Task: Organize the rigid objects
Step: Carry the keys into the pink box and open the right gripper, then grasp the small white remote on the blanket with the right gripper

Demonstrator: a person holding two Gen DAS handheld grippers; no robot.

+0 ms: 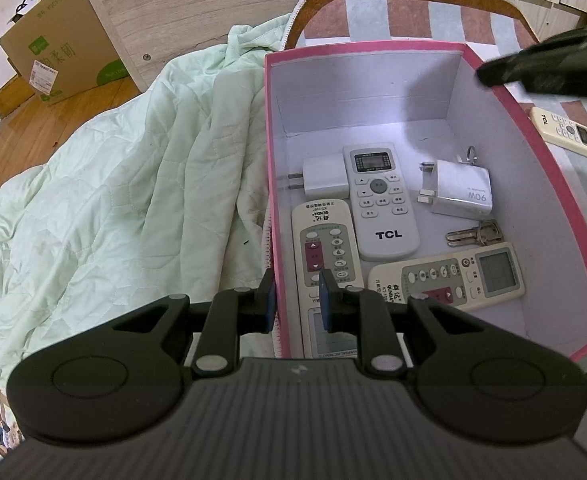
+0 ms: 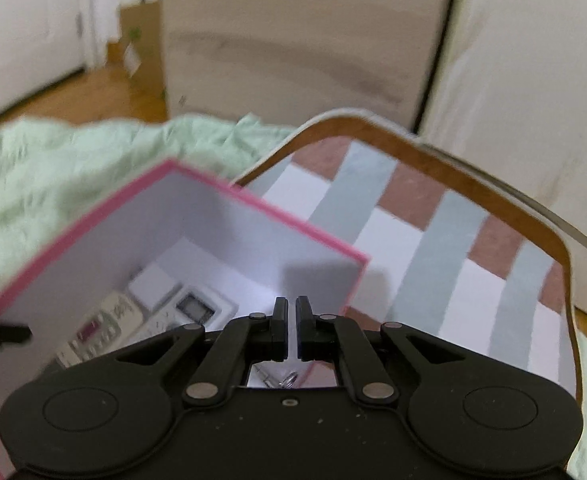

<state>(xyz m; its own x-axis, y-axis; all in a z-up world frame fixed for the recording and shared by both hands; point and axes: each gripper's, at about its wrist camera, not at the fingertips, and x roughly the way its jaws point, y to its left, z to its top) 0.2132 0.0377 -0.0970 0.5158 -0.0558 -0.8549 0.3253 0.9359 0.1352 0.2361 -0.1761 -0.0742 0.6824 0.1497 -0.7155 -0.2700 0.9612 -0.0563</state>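
Left wrist view: our left gripper pinches near wall of pink cardboard box, likely steadying it for loading. Inside lie white TCL remote, two cream remotes, two white chargers, keys. One cream TCL remote waits outside on striped mat, probably next.

Right wrist view: our right gripper, jaws nearly pressed together, nothing between, hovers over box's rim.

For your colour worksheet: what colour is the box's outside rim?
Pink, on the box, clearest in the left wrist view.
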